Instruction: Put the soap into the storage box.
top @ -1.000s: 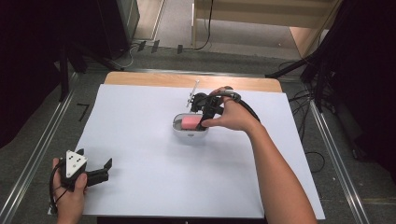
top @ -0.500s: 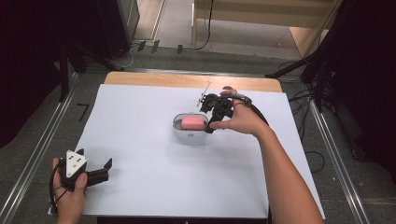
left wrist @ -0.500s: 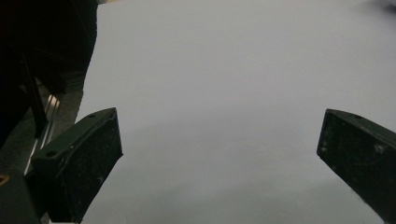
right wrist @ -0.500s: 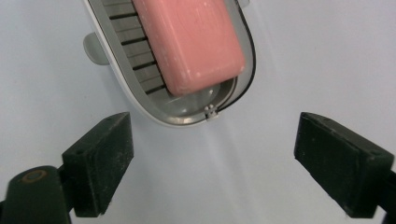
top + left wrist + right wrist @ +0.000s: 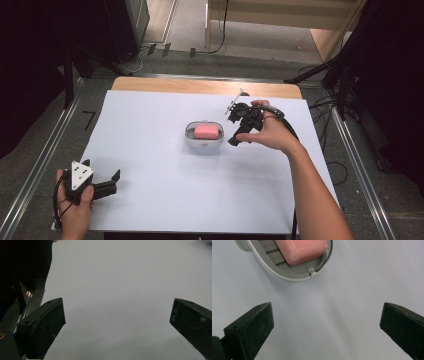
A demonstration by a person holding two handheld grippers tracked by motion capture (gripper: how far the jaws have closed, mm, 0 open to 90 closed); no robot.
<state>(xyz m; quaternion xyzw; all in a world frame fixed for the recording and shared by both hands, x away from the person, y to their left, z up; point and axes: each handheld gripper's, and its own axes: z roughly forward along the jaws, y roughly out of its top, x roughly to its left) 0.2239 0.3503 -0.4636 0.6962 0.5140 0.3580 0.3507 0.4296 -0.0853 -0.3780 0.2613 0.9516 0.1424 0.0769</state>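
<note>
A pink bar of soap (image 5: 206, 131) (image 5: 301, 250) lies in a grey-white oval soap dish (image 5: 190, 139) (image 5: 284, 277) near the middle of the white table. My right gripper (image 5: 233, 134) (image 5: 325, 327) hovers just right of the dish, open, with nothing between its jaws; the dish's rim sits just beyond them. My left gripper (image 5: 110, 179) (image 5: 117, 322) rests at the table's front left corner, open and empty, over bare white surface.
The white sheet (image 5: 165, 200) covers the table, with a strip of bare wood (image 5: 200, 86) along the far edge. Metal rails (image 5: 40, 165) run along both sides of the table. Cables (image 5: 325, 135) trail off to the right.
The right gripper has drawn back to the right, away from the soap dish, leaving the pink soap lying in it. The left gripper has stayed put.
</note>
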